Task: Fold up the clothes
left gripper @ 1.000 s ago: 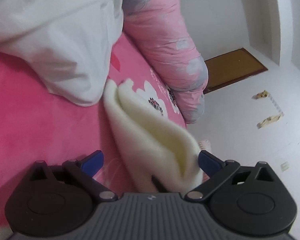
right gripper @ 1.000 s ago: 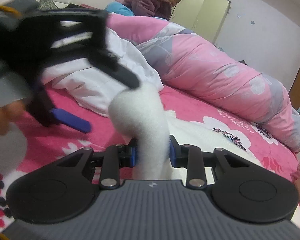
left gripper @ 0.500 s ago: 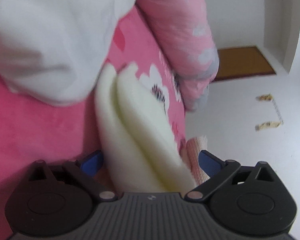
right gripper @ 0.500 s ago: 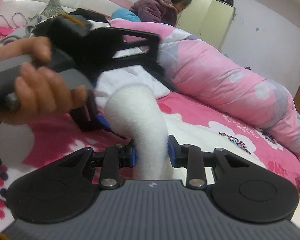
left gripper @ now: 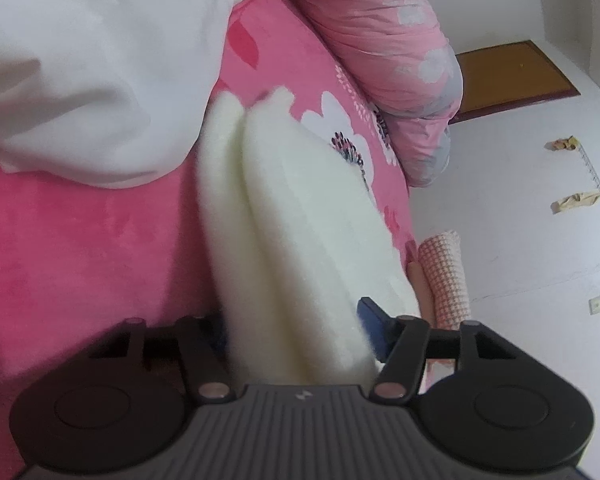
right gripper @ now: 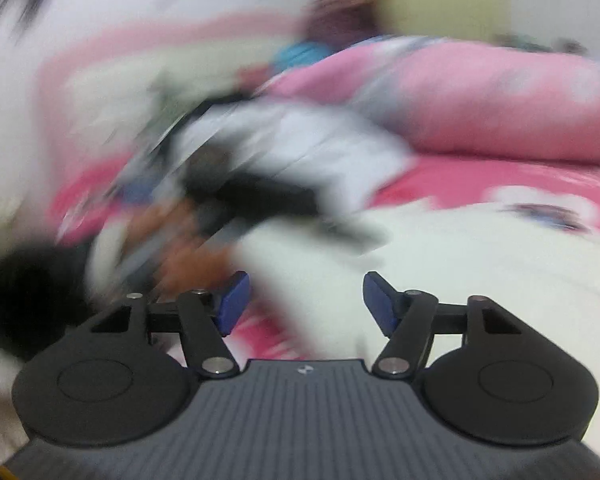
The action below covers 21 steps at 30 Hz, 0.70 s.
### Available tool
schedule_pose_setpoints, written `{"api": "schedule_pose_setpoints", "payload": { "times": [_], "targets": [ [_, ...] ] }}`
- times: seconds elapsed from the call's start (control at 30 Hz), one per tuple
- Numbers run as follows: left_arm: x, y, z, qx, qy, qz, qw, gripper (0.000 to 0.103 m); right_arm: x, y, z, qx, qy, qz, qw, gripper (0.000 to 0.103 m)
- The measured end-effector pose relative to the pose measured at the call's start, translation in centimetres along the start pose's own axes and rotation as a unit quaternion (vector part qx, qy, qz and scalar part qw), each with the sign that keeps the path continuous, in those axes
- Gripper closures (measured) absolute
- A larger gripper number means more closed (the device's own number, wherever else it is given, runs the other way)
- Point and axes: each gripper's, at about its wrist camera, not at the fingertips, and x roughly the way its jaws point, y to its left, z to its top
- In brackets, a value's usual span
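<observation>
A folded cream fleece garment lies on the pink bed sheet and runs back between my left gripper's jaws. They are closing, and the pads press its thick fold. The left pad is hidden behind the fleece. In the blurred right wrist view my right gripper is opening, with nothing between its blue pads. The cream garment lies beyond it. A hand holding the other dark gripper shows there as a smear to the left.
A white duvet is heaped at the left, touching the garment's far end. A rolled pink quilt lies along the bed's far side. A pink checked cloth hangs at the bed edge above the white floor. A blurred person sits behind.
My left jaws have come in from wide apart onto the cream fold. My right gripper has let go of the fleece it pinched and swung away fast, blurring its view.
</observation>
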Motion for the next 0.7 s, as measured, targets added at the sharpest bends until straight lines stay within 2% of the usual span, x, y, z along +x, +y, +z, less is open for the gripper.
{"api": "schedule_pose_setpoints", "payload": {
  "times": [0.07,0.17,0.23,0.3,0.4,0.7],
  "targets": [
    [0.3,-0.6,-0.1,0.015,0.0,0.01,0.9998,0.043,-0.4,-3.5,1.1,0.036,-0.005,-0.121,0.992,0.035],
    [0.1,-1.0,-0.3,0.036,0.001,0.019,0.9992,0.041,0.6,-7.5,1.2,0.085,0.006,-0.227,0.97,0.035],
    [-0.2,-0.9,-0.5,0.043,0.001,0.019,0.9989,0.041,2.2,-9.2,0.0,0.117,0.018,-0.23,0.966,0.034],
    [-0.5,-0.8,-0.7,0.046,0.001,0.02,0.9987,0.041,5.3,-10.2,-2.1,0.119,0.064,-0.254,0.958,0.025],
    [-0.9,-0.9,-1.1,0.053,-0.001,0.019,0.9984,0.041,6.6,-8.9,-3.4,0.066,0.053,-0.287,0.954,0.021],
    [-0.9,-1.1,-1.7,0.064,-0.014,0.015,0.9977,0.039,6.5,-9.0,-2.8,0.085,0.056,-0.304,0.947,0.02]
  ]
}}
